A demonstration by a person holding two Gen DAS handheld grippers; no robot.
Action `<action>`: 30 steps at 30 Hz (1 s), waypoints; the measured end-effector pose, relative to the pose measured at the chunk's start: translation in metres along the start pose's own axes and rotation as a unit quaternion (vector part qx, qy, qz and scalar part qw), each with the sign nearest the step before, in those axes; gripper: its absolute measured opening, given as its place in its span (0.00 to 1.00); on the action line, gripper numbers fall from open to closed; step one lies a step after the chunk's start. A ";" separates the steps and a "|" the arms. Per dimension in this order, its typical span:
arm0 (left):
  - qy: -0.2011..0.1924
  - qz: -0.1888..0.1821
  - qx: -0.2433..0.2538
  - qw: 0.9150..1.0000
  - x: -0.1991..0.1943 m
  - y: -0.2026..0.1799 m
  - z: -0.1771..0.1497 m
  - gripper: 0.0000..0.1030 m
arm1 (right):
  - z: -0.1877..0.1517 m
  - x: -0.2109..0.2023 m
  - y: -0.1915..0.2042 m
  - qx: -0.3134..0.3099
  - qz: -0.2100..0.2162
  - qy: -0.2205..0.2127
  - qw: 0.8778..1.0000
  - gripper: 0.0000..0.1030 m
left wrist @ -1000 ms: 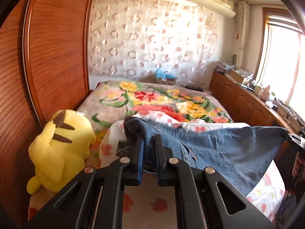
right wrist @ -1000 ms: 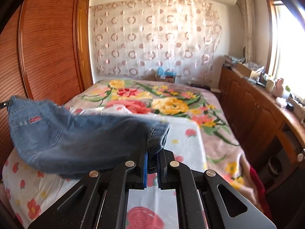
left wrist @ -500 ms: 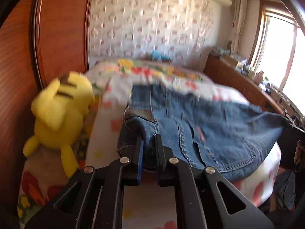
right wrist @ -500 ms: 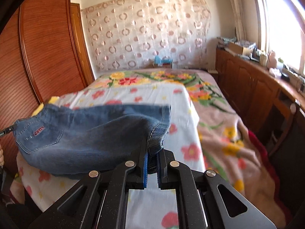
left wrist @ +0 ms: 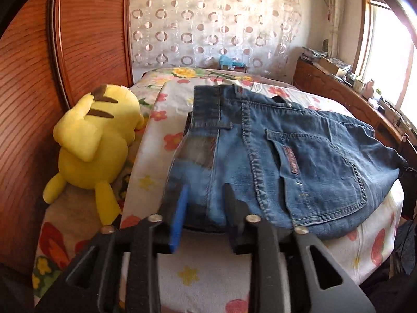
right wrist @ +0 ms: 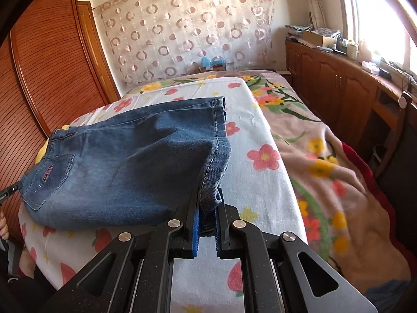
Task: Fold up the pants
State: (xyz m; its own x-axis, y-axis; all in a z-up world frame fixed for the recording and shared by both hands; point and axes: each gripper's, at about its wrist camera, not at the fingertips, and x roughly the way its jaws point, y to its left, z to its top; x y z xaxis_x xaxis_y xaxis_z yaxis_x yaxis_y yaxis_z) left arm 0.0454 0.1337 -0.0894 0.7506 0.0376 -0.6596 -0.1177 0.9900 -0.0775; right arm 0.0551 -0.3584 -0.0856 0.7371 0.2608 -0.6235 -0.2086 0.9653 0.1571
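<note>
While the jeans [left wrist: 286, 161] lie flat, the left gripper [left wrist: 206, 208] has just been opening, denim between its jaws. The right gripper [right wrist: 207, 216] pinches a hem; folding remains.

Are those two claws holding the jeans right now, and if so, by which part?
The right claw is clamped on the jeans at the leg hem. The left claw has just been opening at the waistband end; its pads no longer pinch the denim.
</note>
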 end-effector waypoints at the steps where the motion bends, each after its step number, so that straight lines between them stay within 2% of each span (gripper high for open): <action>1: -0.006 0.002 0.003 1.000 -0.003 -0.001 0.001 0.41 | -0.001 -0.002 0.001 -0.001 0.000 0.000 1.000 0.07; 2: -0.012 0.003 0.006 1.000 -0.007 -0.003 0.002 0.47 | -0.003 -0.005 0.002 -0.003 -0.001 0.000 1.000 0.08; 4: -0.020 -0.001 0.011 1.000 -0.013 -0.007 0.005 0.50 | -0.003 -0.006 0.003 -0.007 -0.003 -0.001 1.000 0.11; 6: -0.019 -0.011 0.014 1.000 -0.013 -0.012 0.007 0.60 | -0.003 -0.007 0.003 -0.008 -0.004 -0.002 1.000 0.12; 8: -0.018 -0.026 0.020 0.999 -0.011 -0.020 0.009 0.75 | -0.004 -0.009 0.003 -0.007 -0.003 -0.004 1.000 0.19; 9: -0.014 -0.033 0.025 0.999 -0.008 -0.026 0.010 0.78 | -0.004 -0.010 0.003 -0.007 -0.002 -0.005 1.000 0.20; 13: 0.000 -0.059 0.046 0.997 0.008 -0.053 0.013 0.79 | -0.006 -0.016 0.004 -0.010 0.007 -0.008 1.000 0.21; 17: -0.005 -0.065 0.061 0.996 0.019 -0.077 0.016 0.79 | -0.007 -0.023 0.006 -0.012 0.009 -0.011 1.000 0.25; 20: -0.002 -0.084 0.068 0.994 0.029 -0.094 0.018 0.79 | -0.008 -0.025 0.009 -0.019 0.017 -0.011 1.000 0.25; 30: 0.011 -0.113 0.103 0.988 0.044 -0.141 0.017 0.79 | -0.010 -0.018 0.013 -0.019 0.010 -0.001 1.000 0.25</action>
State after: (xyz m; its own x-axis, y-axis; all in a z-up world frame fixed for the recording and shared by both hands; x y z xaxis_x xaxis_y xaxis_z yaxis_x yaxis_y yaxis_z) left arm 0.1061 -0.0023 -0.0952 0.7284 -0.1888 -0.6586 0.1888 0.9794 -0.0719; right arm 0.0328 -0.3505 -0.0797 0.7337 0.2795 -0.6193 -0.2466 0.9589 0.1405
